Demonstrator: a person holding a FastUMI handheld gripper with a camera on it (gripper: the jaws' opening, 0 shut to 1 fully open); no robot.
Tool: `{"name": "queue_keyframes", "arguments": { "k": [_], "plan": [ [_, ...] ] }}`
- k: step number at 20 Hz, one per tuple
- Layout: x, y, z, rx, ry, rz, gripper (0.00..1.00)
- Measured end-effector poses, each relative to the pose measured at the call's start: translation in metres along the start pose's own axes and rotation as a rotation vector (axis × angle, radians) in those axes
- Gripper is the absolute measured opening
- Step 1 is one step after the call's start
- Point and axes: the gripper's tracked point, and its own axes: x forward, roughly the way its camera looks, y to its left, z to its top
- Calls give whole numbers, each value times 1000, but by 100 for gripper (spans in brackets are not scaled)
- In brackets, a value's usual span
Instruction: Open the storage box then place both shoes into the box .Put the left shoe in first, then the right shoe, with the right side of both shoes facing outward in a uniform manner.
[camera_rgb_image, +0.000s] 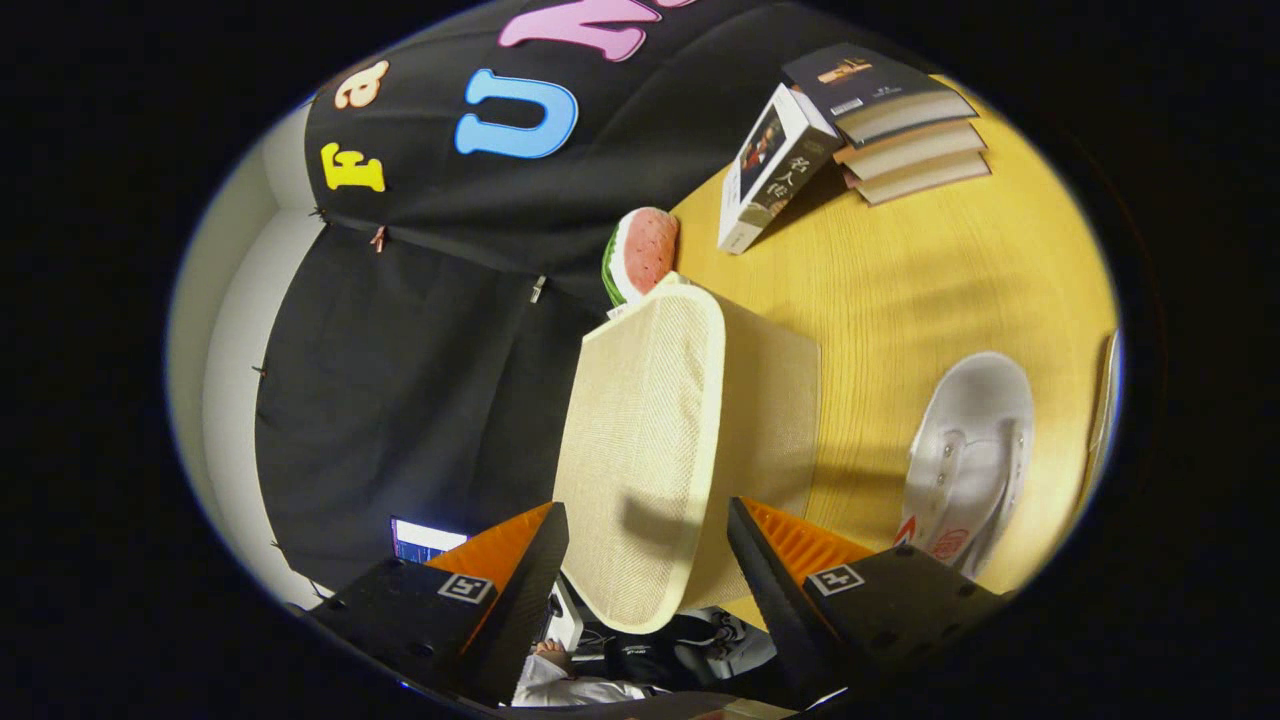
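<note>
— Tongs (648, 540) are wide open, gripping nothing; the box lid (640, 440) sits between the fingers.

— Looks light, stiff, woven. I'd pinch its edge. The shoe (965, 450) waits on the table (900, 290), beside the box.

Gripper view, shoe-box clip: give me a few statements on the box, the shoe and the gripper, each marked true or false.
1. The gripper has its fingers spread, with the storage box in the gap between them. True.
2. A white shoe lies on the wooden table beside the box. True.
3. The shoe is clamped between the fingers. False: it lies off to the side, untouched.
4. The books sit on top of the box. False: they are stacked on the table beyond it.
</note>
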Motion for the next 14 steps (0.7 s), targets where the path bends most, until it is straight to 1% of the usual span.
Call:
{"name": "queue_keyframes", "arguments": {
  "k": [3, 6, 7, 8, 9, 10, 11, 14],
  "plan": [
    [13, 4, -8, 62, 19, 32, 95],
    [11, 3, -13, 82, 34, 47, 60],
    [10, 6, -11, 80, 27, 64, 44],
    [7, 8, -5, 72, -2, 57, 29],
    [8, 11, -1, 60, -27, 63, 17],
    [6, 19, 0, 49, -40, 79, 10],
    [2, 28, 2, 41, -46, 94, 8],
    [0, 58, 8, 0, -74, 111, 7]
  ]
}}
